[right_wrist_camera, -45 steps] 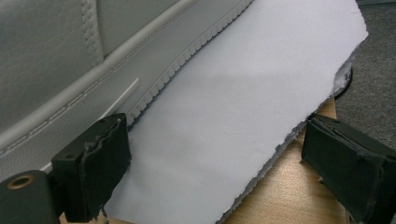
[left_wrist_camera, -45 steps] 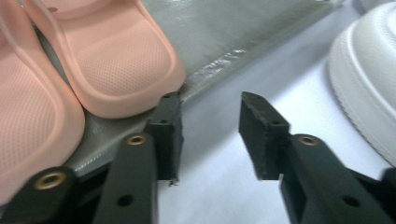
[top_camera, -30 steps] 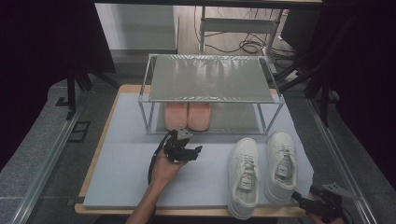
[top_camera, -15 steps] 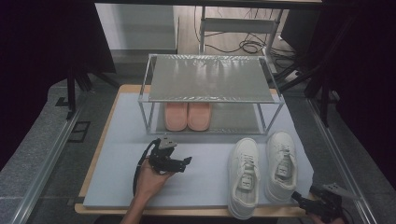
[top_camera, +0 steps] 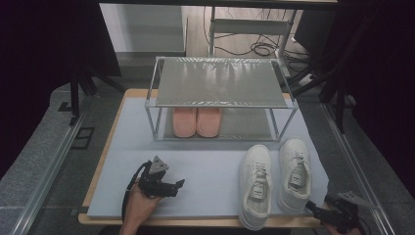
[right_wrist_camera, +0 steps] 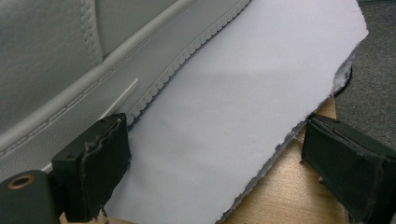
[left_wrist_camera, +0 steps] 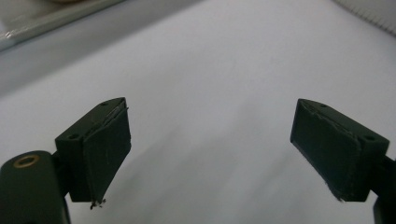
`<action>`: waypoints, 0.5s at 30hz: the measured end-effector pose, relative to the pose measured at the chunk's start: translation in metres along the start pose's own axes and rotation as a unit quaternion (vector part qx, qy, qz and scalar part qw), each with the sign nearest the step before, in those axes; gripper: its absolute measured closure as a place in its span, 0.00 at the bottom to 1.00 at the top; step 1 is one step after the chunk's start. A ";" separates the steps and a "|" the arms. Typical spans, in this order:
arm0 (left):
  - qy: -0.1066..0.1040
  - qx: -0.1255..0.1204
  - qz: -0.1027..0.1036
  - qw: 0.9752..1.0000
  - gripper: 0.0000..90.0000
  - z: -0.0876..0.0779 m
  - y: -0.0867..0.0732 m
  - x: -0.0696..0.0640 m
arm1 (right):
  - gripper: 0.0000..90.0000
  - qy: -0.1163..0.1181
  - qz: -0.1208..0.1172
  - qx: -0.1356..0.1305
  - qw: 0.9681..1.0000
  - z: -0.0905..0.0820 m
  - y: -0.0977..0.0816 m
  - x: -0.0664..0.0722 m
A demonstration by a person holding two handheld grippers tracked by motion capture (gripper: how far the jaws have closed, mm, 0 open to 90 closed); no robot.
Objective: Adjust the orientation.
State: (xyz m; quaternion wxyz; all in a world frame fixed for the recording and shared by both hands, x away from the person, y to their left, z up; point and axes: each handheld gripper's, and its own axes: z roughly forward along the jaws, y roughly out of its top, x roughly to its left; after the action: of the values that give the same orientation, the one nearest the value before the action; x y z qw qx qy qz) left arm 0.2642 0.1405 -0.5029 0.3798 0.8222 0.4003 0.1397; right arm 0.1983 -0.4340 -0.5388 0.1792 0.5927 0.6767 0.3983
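Observation:
A pair of white sneakers [top_camera: 274, 178] stands on the pale mat [top_camera: 210, 169] at the front right. Two pink slippers [top_camera: 196, 122] sit side by side on the lower level of a metal rack [top_camera: 220, 81]. My left gripper [top_camera: 179, 185] is at the front left of the mat and points right. Its jaws have just been opening and now stand wide over bare mat [left_wrist_camera: 210, 70], with nothing between them. My right gripper [top_camera: 313, 208] is open at the front right corner, just right of the nearer sneaker's side [right_wrist_camera: 70, 60], not touching it.
The mat's torn edge [right_wrist_camera: 299, 126] and the wooden table edge [right_wrist_camera: 285, 191] lie between the right gripper's jaws. The rack's shiny top shelf [top_camera: 220, 83] overhangs the slippers. Dark frames and cables [top_camera: 259, 46] surround the table.
My left gripper has drawn back from the front of the rack toward the front left of the mat. The right gripper and the shoes have stayed put.

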 end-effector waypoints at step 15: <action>0.015 0.021 -0.011 1.000 0.14 -0.001 -0.028 0.006 | 0.10 -0.002 -0.009 0.017 1.000 -0.002 0.004 0.000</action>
State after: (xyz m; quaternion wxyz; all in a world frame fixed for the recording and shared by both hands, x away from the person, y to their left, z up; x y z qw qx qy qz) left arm 0.2518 0.1566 -0.5232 0.3581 0.8233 0.4177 0.1395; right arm 0.1999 -0.4344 -0.5346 0.1737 0.5904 0.6881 0.3844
